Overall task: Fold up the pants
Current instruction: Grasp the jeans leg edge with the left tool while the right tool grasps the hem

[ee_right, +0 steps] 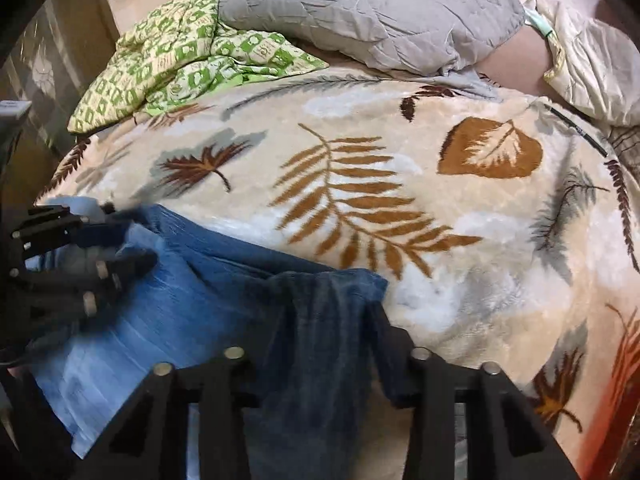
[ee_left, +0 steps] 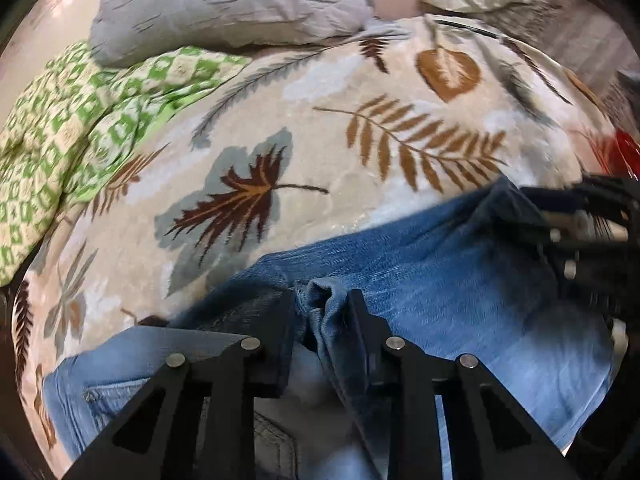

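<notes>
Presently the jeans [ee_left: 460,280] lie on the leaf-print blanket [ee_left: 320,152], long axis running sideways between the 2 grippers. Left gripper [ee_left: 322,304] is clenched on a bunched fold of denim. Right gripper [ee_right: 334,320] pinches the dark edge at the opposite end. Both hold one raised edge; neither is nearer, so the fold must travel forward together.

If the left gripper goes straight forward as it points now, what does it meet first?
The left gripper already pinches bunched blue denim pants. Beyond them probably comes the beige plush leaf-print blanket; depth is unclear.
</notes>
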A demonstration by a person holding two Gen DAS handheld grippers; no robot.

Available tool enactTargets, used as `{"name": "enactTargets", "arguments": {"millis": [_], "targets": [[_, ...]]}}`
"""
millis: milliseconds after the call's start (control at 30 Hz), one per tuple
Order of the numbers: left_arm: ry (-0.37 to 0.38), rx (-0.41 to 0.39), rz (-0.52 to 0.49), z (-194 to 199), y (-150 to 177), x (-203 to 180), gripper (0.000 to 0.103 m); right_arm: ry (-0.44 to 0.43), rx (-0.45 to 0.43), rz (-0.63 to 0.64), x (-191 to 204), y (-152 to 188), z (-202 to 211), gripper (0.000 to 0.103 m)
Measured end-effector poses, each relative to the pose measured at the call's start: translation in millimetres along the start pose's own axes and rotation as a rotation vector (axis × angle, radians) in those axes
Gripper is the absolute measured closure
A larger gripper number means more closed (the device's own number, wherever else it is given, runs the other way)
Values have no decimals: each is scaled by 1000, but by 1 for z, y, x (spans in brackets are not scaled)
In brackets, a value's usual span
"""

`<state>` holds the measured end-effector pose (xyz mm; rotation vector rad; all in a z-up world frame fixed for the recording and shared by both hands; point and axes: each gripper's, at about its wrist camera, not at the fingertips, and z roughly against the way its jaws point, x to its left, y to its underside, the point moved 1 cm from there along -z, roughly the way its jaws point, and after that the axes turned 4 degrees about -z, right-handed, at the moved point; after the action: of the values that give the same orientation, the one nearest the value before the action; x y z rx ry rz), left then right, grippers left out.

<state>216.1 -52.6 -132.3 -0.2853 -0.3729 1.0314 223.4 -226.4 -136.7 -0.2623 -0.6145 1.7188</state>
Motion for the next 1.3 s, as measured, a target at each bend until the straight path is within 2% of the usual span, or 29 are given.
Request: {"name": "enactTargets", "arguments": {"millis": [133,267,600,667,700,733,767,800,833,933,1300], "targets": [[67,-28,56,3,11,11,78,-60,15,-85,-19,7,-5,63],[50,-40,50,2,15,8,78,-35,7,-55,-15,7,-6,63],[33,-38,47,-1,12,7,78,-38,-3,-61,-18,8,-7,62],[20,-39,45,-1,11,7,76,-37,-11,-64,-19,8,-6,58],[13,-48,41,0,10,6,75,-43,-17,-63,-20,8,-6,53],[-7,-62,29,1,9,5,70,-51,-23,-68,-21,8,-5,43],[-30,-69,21,2,9,5,48,-68,-27,-74,-22,8,-4,35],[-108,-65,24,2,8,6,13,-77,-21,-78,-22,8,-3,22],[-141,-63,44,3,8,9,0,-82,-8,-77,-20,9,-2,14],[-55,-54,114,10,10,18,0,-87,1,-51,-13,12,3,0],[-72,-73,128,44,19,29,0,-92,-26,-73,-4,11,30,0]]}}
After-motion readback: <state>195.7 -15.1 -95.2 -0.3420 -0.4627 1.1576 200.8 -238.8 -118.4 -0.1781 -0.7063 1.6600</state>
